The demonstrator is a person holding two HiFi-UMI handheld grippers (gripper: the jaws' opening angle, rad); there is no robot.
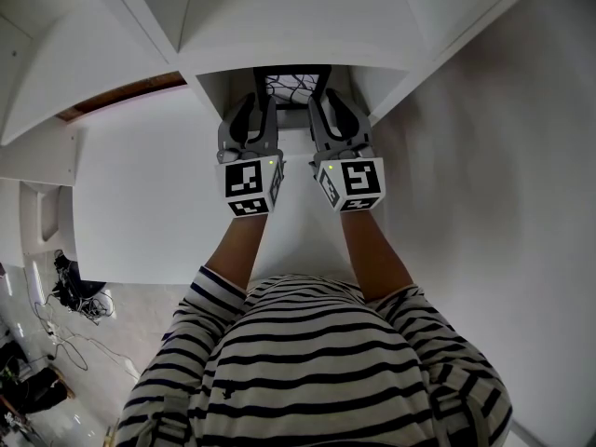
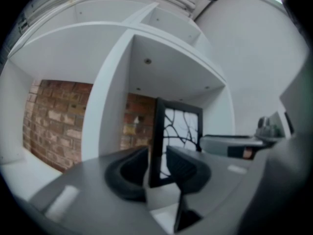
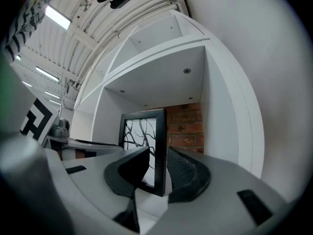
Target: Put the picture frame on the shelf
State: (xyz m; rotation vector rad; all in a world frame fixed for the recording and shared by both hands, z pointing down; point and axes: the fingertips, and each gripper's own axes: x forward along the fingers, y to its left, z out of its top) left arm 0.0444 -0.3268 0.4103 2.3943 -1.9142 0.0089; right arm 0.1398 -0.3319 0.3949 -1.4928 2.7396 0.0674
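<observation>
Lowering both sides evenly, I judged, would seat the frame point(image 1: 291, 87) flat; it was upright inside the shelf point(image 1: 384, 87) cubby. The left hand-held gripper point(image 2: 157, 168) clamped its left edge and the right hand-held gripper point(image 3: 157, 173) its right. Slim black rectangular moulding, branch-patterned print, smooth white boards, rough brick behind.

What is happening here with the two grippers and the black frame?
A person in a striped shirt holds a gripper in each hand. The left gripper is shut on the left edge of the black picture frame, the right gripper on its right edge. The frame stands upright inside a compartment of the white shelf, with a brick wall behind. Whether it already rests on the shelf, I cannot tell.
</observation>
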